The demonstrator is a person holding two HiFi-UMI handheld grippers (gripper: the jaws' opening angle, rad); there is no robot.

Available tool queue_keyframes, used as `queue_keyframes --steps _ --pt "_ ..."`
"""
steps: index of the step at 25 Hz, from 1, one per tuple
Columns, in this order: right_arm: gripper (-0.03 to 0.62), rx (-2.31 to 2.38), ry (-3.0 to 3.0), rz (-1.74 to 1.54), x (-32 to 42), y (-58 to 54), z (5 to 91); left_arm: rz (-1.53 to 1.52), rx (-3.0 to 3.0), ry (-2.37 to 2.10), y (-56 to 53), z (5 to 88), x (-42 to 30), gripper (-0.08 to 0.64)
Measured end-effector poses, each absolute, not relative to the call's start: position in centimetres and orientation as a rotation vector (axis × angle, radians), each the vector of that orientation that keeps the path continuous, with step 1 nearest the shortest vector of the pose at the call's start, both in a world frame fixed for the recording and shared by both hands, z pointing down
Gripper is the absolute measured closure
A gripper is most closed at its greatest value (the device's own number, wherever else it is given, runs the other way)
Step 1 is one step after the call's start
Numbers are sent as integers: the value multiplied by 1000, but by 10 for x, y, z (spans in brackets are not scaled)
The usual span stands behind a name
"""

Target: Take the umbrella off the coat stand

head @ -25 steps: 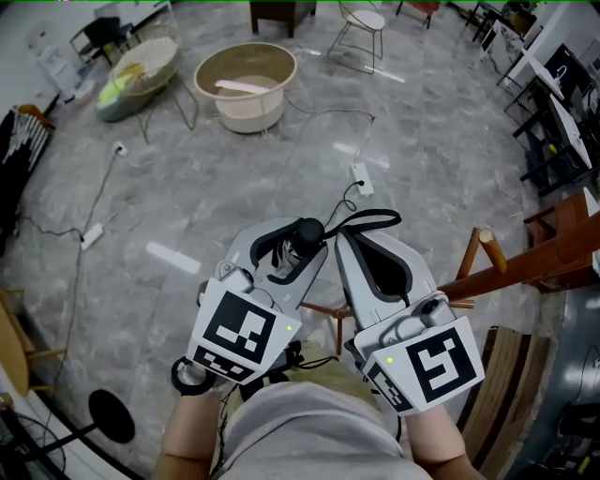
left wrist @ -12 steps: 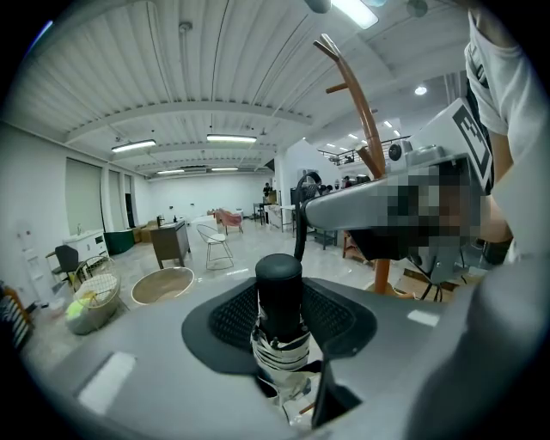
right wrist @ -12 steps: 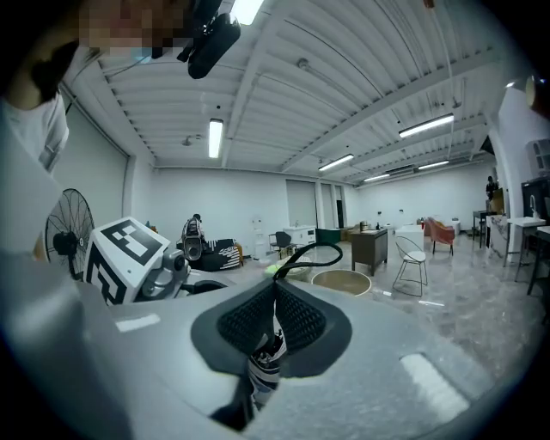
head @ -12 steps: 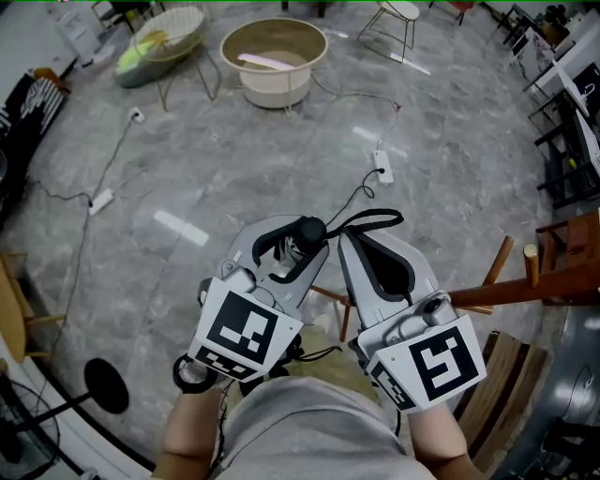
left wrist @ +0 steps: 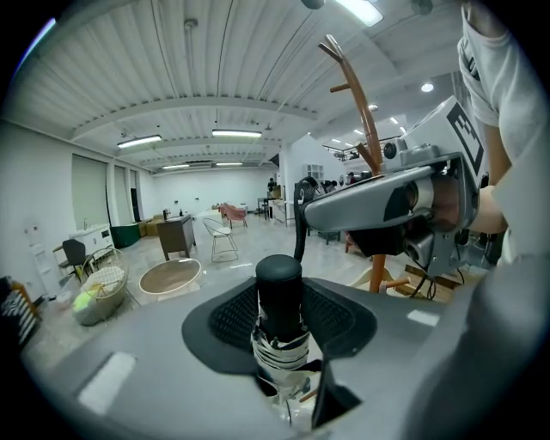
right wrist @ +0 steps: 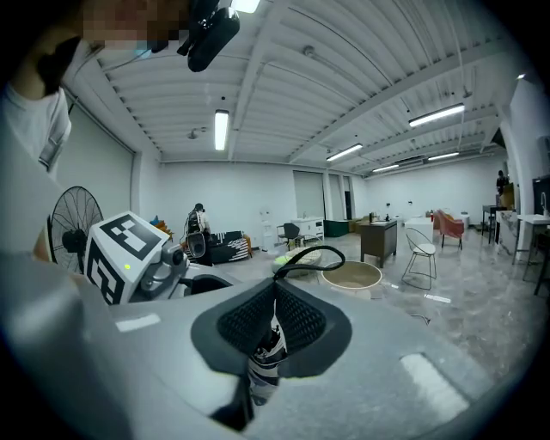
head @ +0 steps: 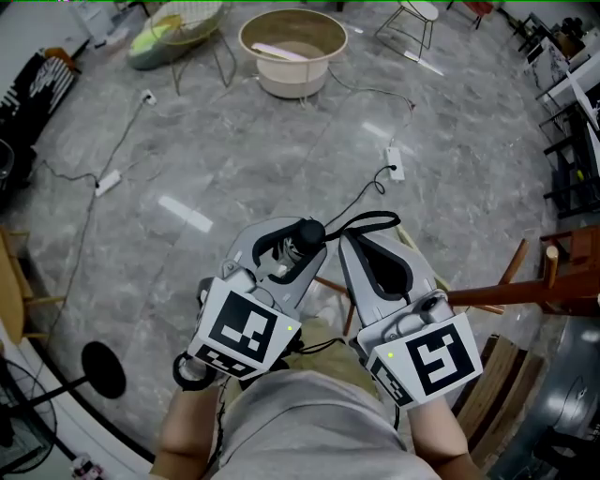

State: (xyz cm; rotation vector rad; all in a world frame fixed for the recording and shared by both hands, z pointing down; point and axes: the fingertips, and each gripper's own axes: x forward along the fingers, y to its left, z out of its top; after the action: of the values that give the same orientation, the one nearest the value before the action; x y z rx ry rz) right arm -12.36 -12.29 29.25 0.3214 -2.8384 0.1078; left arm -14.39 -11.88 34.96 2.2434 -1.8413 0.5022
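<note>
A folded black-and-white umbrella is held between both grippers, low in front of the person. Its black handle (head: 309, 232) (left wrist: 279, 288) stands up between the jaws of my left gripper (head: 298, 246) (left wrist: 279, 322), which is shut on it. My right gripper (head: 351, 246) (right wrist: 275, 322) is shut on the umbrella's wrist strap (head: 370, 223) (right wrist: 314, 255), whose loop pokes out past the tips, with folded cloth (right wrist: 265, 361) just below. The wooden coat stand (head: 525, 292) (left wrist: 365, 129) is off to the right, apart from the umbrella.
On the grey stone floor lie a beige basin (head: 292, 47), a wire basket seat with green stuff (head: 183, 26), a power strip with cable (head: 395, 162) and a fan base (head: 101, 368). Black desks line the right edge (head: 572, 141).
Both grippers, still side by side on the umbrella, have moved away from the coat stand, which has slid toward the right edge. The basin and cables have shifted right in view.
</note>
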Motion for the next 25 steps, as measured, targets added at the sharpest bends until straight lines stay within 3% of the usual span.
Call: queue_keyframes --steps 25 --pt "588 264 -2817 102 -135 -101 298 422 2192 -1865 -104 355 -149 399"
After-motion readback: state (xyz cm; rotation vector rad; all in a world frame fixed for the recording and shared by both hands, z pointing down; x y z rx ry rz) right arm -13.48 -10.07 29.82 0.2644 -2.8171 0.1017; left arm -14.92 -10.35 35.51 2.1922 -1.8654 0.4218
